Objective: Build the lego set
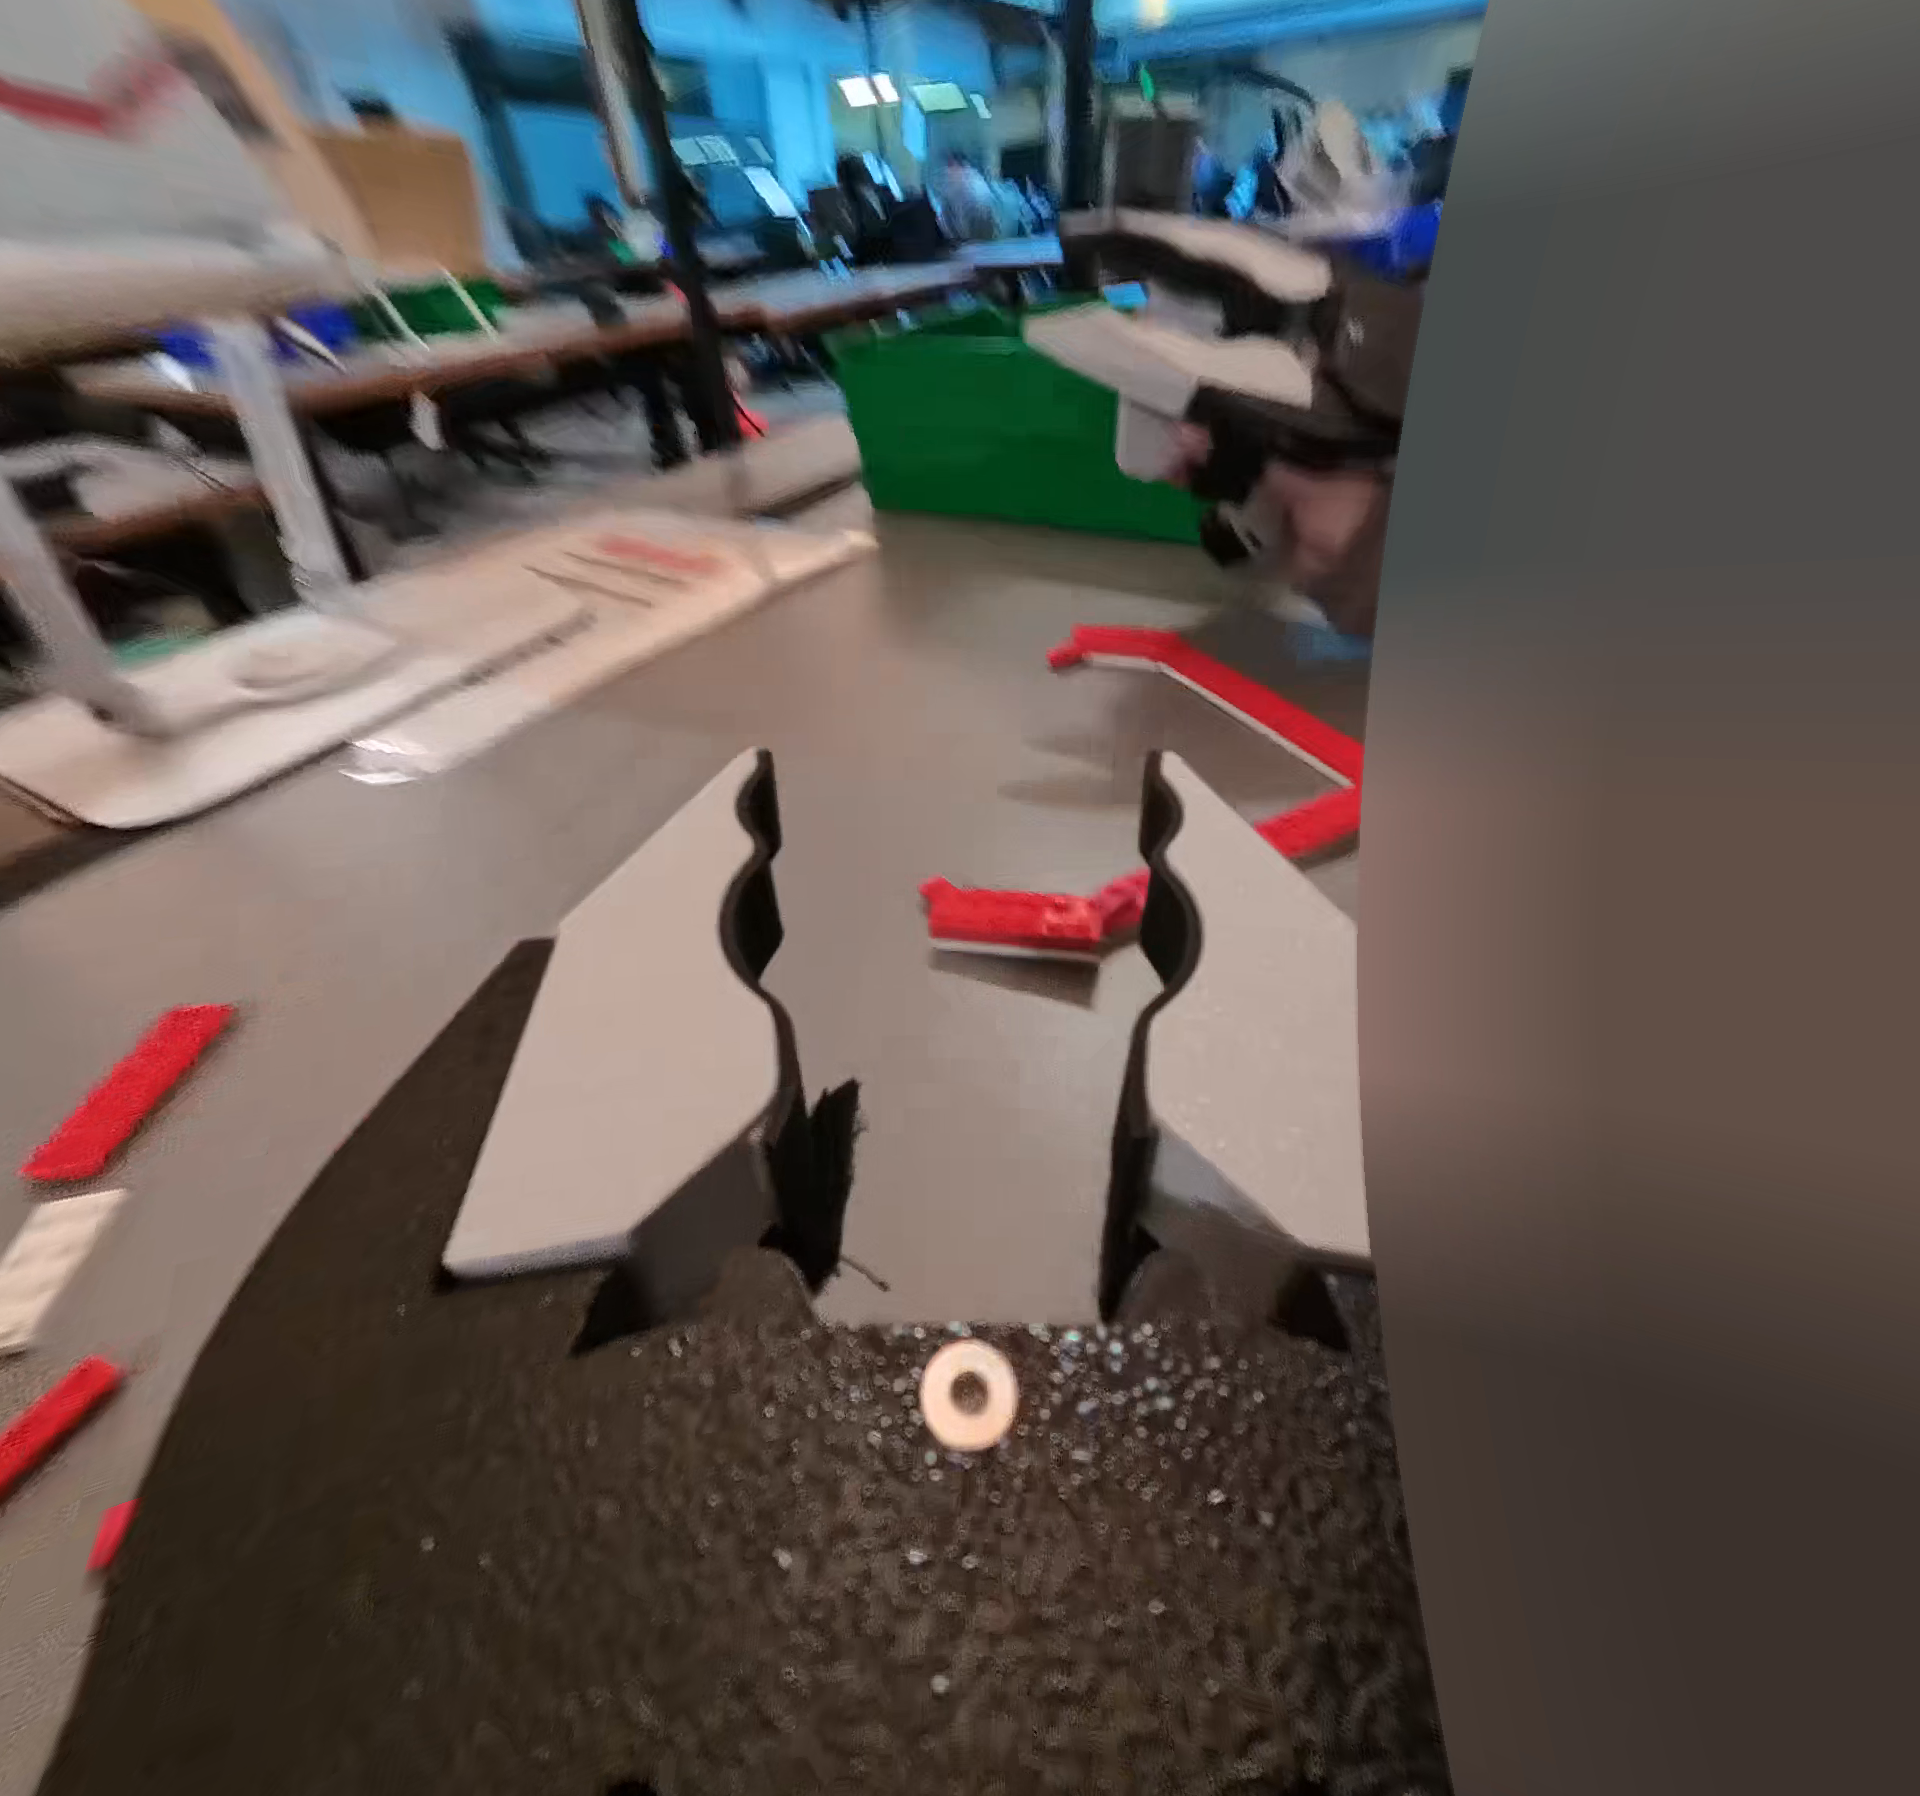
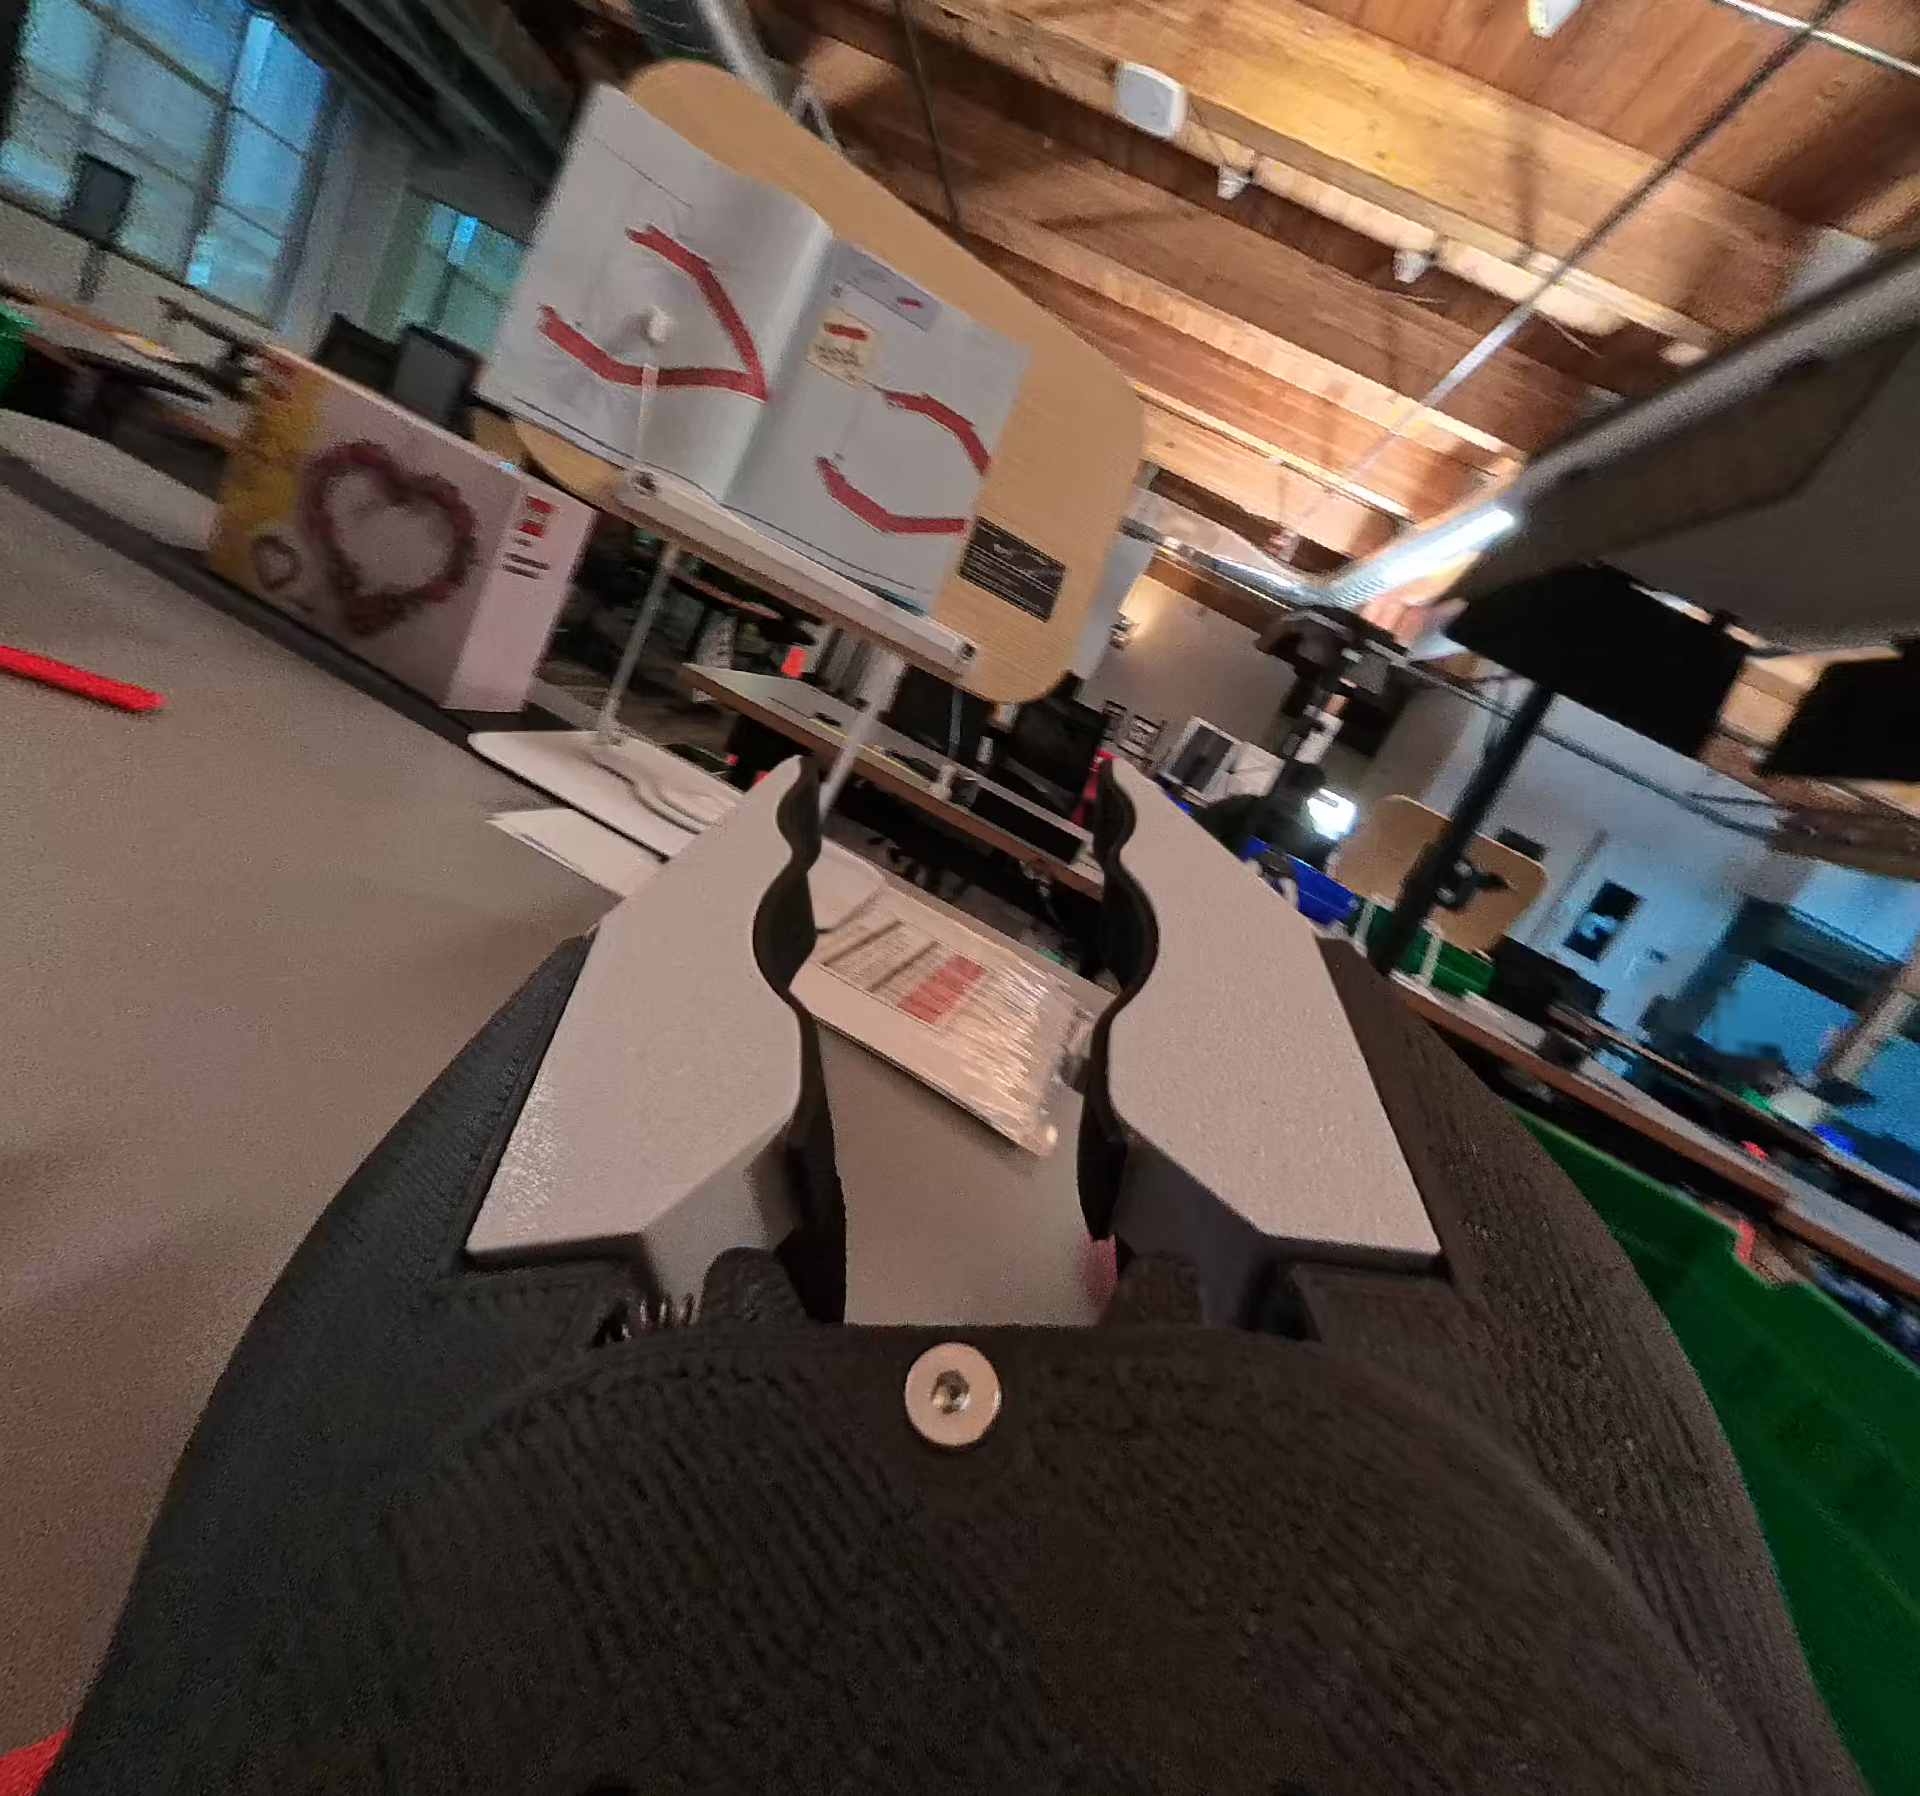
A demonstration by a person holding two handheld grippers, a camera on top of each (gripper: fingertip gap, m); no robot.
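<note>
Left wrist view: left gripper (image 1: 961, 811) wide open, empty, above table (image 1: 520, 915). Red lego arc (image 1: 1023, 915) lies just ahead, longer arc (image 1: 1247, 697) beyond. Right gripper (image 2: 961, 811) also open, empty, tilted up toward the manual (image 2: 769, 375). Judged next: lower squarely over the near arc, close on its straight edges, avoid nudging.

The left wrist view sits low behind its own tongs (image 1: 961, 811), facing level across the worktop (image 1: 883, 666), close to the red strip assembly (image 1: 1023, 915) at one o'clock. The right wrist view, tilted and pitched upward behind its tongs (image 2: 956, 816), takes in ceiling beams (image 2: 1299, 115). Both views share the green bin (image 1: 987, 437) (image 2: 1766, 1414), the worktop (image 2: 208, 915) and the instruction booklet stand (image 2: 769, 396), blurred at ten o'clock in the left view.
</note>
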